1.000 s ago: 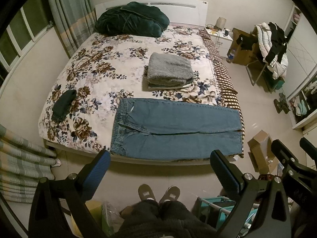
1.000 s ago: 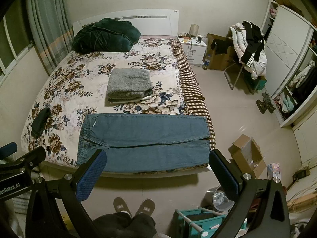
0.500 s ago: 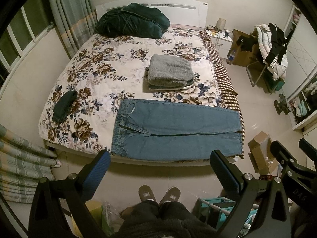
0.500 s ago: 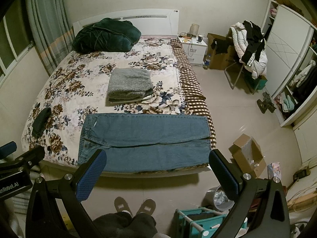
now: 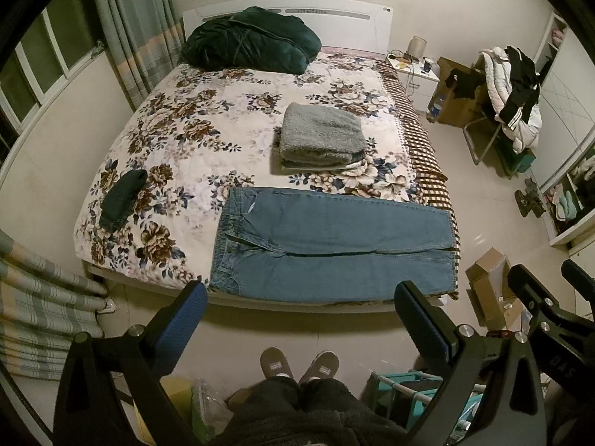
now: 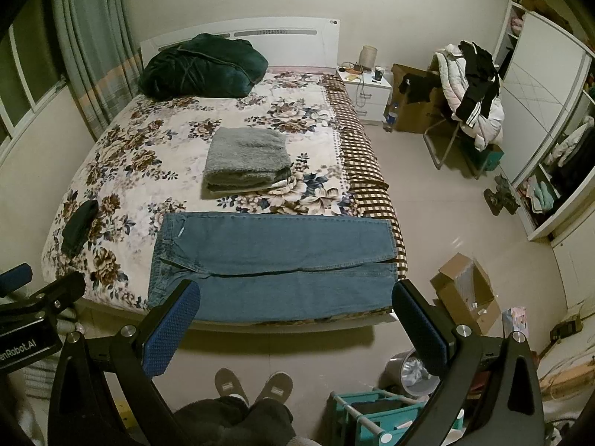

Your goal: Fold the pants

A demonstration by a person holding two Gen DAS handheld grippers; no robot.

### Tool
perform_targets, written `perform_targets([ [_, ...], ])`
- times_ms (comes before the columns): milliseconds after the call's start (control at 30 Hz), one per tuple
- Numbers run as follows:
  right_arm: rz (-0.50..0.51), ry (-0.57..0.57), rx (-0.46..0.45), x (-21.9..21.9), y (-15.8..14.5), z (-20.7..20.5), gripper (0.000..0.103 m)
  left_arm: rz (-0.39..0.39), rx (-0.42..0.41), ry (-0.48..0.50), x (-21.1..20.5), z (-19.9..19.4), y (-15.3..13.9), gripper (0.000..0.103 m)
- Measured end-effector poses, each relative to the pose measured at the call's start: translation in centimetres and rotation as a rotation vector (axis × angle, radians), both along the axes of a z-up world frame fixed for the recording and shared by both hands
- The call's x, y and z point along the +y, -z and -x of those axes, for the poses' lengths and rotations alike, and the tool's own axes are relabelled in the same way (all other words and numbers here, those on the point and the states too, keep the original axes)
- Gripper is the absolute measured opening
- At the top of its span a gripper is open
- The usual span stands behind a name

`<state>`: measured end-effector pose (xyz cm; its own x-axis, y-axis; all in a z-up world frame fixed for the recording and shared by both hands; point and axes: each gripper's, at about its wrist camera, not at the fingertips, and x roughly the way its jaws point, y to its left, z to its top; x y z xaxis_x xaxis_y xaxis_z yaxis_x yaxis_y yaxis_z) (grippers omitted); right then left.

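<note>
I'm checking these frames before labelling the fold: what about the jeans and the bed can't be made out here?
- Underside of the jeans: both views, hidden against the bed.
- Near waistband corner: right wrist view, covered by a finger of the right gripper.
- What lies beneath the grey folded blanket: only thin edges show.
- Small dark garment: too small to identify.

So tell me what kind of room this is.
A home bedroom, most likely: a double bed with a floral cover and white headboard, a nightstand beside it, and jeans laid flat for folding.
</note>
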<state>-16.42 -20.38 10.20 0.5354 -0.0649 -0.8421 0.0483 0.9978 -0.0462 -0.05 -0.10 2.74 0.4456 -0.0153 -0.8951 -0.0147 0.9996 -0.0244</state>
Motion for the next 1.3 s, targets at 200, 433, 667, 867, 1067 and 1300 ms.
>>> perform_targets([
  [200, -0.001, 0.0, -0.004, 0.2, 0.0, 0.1, 0.103, 0.002, 0.0, 0.0, 0.1, 0.0, 0.0, 0.103],
  [433, -0.002, 0.001, -0.004, 0.3, -0.1, 0.0, 0.103, 0.003, -0.002, 0.001, 0.1, 0.0, 0.0, 0.103],
  [667, -0.002, -0.001, -0.005, 0.3, -0.1, 0.1, 0.103, 0.001, -0.006, 0.0, 0.2, -0.1, -0.4, 0.103],
  [867, -0.003, -0.002, -0.004, 0.4, -0.2, 0.2, 0.103, 0.002, -0.006, 0.001, 0.3, -0.1, -0.4, 0.103],
  [1067, -0.008, -0.009, 0.008, 0.6, -0.4, -0.1, 0.103, 0.003, -0.002, -0.004, 0.2, -0.2, -0.6, 0.103],
  [1300, -0.037, 0.013, 0.035, -2.0, 2.3, -3.1, 0.103, -0.021, -0.023, -0.07, -0.9, -2.7, 0.8, 0.103],
])
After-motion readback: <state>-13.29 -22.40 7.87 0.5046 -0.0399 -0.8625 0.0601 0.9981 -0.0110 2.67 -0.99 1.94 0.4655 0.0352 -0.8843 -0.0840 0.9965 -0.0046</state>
